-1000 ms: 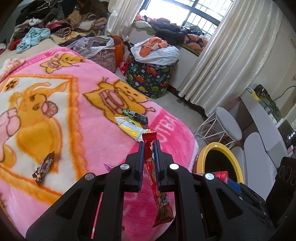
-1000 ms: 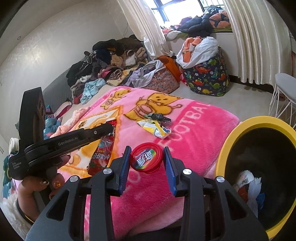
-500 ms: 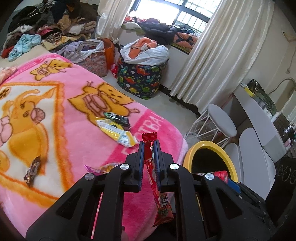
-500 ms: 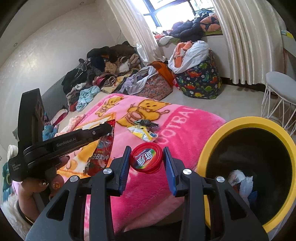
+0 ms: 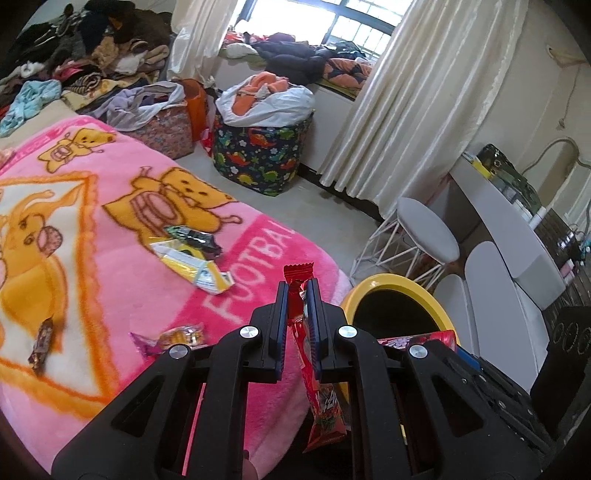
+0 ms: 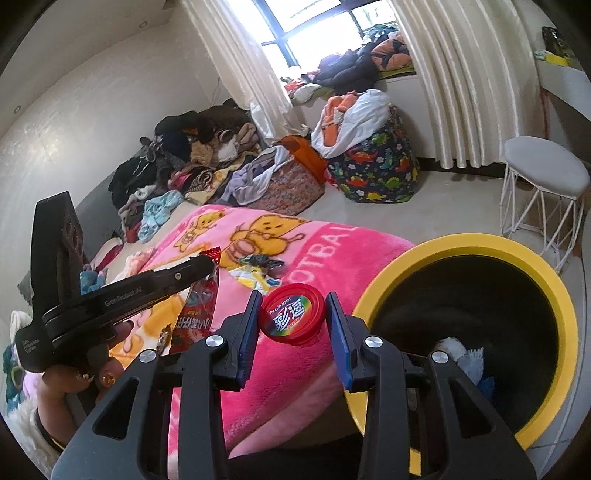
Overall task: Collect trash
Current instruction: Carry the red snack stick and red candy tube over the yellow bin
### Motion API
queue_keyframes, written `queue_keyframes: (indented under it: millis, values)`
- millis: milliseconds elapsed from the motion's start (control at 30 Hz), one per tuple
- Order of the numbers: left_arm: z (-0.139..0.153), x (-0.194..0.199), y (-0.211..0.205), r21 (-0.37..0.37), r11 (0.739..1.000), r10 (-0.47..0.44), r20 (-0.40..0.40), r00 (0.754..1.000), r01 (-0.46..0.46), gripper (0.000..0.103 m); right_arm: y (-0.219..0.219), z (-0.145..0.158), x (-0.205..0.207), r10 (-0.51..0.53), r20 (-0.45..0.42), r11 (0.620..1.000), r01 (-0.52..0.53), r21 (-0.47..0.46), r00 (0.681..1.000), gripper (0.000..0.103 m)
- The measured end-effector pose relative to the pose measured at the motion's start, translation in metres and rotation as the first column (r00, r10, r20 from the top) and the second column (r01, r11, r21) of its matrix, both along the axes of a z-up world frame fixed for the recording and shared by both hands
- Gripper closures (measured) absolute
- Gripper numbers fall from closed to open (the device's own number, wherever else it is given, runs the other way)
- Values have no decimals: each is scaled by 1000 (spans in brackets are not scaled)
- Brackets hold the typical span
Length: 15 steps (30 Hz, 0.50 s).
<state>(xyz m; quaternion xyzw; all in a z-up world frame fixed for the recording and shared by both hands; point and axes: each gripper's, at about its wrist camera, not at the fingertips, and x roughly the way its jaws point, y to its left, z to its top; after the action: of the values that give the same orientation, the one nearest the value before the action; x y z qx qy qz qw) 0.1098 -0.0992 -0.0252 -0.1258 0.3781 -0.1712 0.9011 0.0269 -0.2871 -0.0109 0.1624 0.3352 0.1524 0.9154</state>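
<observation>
Beside the bed: pink cartoon blanket (image 5: 110, 280), bearing uncollected litter. Yellow-rimmed bin (image 6: 461, 243), black inside, set at the bed's foot for drops; pale scraps, seemingly tissue, at its bottom. Right gripper (image 6: 293, 321), jaws pinching a round red lid (image 6: 291, 319) with a rainbow label, just short of the rim. Left gripper (image 5: 298, 310), jaws pressed on a red snack wrapper (image 5: 321, 391), glossy, dangling. Yellow wrapper (image 5: 195, 267) and dark wrapper (image 5: 192, 236), touching, mid-blanket.

You see daylight from the far window (image 5: 325, 22), blown out with glare; fisheye bending and dark corners frame both views.
</observation>
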Motion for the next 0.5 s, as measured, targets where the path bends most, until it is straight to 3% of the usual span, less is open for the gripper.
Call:
queue_keyframes:
  millis: [500]
  values:
    - [-3,0,-37,9,997,-72,1,997,72,97,-41,-5,-2,-107,0,994,107,19,994,70]
